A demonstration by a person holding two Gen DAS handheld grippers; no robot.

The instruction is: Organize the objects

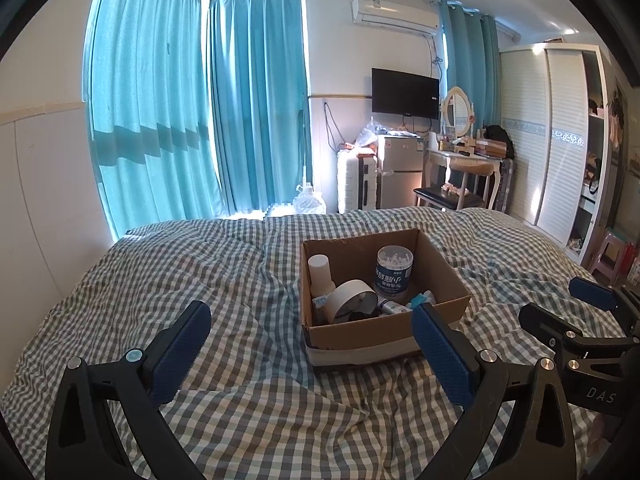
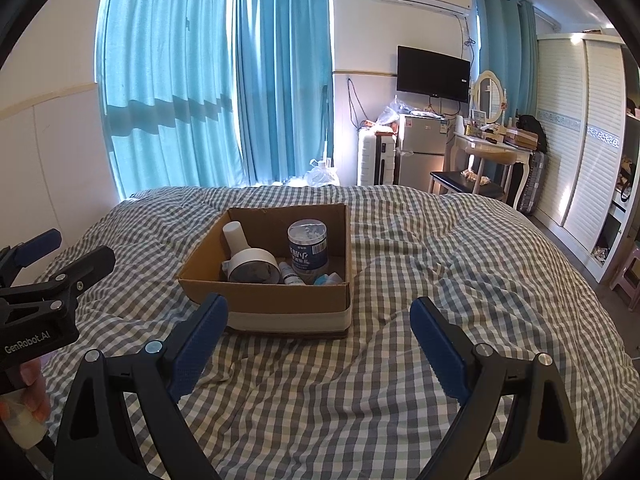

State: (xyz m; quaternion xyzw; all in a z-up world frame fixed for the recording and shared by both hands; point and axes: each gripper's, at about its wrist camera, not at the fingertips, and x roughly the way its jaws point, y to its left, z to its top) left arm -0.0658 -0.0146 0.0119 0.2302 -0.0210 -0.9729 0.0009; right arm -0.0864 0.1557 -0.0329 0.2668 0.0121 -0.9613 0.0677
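An open cardboard box [image 1: 368, 336] [image 2: 280, 296] sits on the checked bedspread [image 1: 240, 272] [image 2: 440, 264]. Inside stand a clear cotton-swab tub with a blue label [image 1: 394, 270] [image 2: 307, 246], a white bottle [image 1: 321, 274] [image 2: 236, 236], a roll of white tape [image 1: 350, 300] [image 2: 253, 266], a small white tube [image 1: 394, 307] [image 2: 291, 274] and a light-blue item [image 1: 420, 299] [image 2: 329, 279]. My left gripper [image 1: 312, 330] is open and empty, just short of the box's near side. My right gripper [image 2: 319, 320] is open and empty, in front of the box; it also shows in the left wrist view [image 1: 560, 304].
Teal curtains [image 1: 180, 112] cover the windows behind the bed. A white suitcase [image 1: 356, 178], small fridge [image 1: 400, 168], dressing table with stool [image 1: 464, 168] and wardrobe [image 1: 552, 136] line the far wall. The left gripper shows at the left edge of the right wrist view [image 2: 60, 256].
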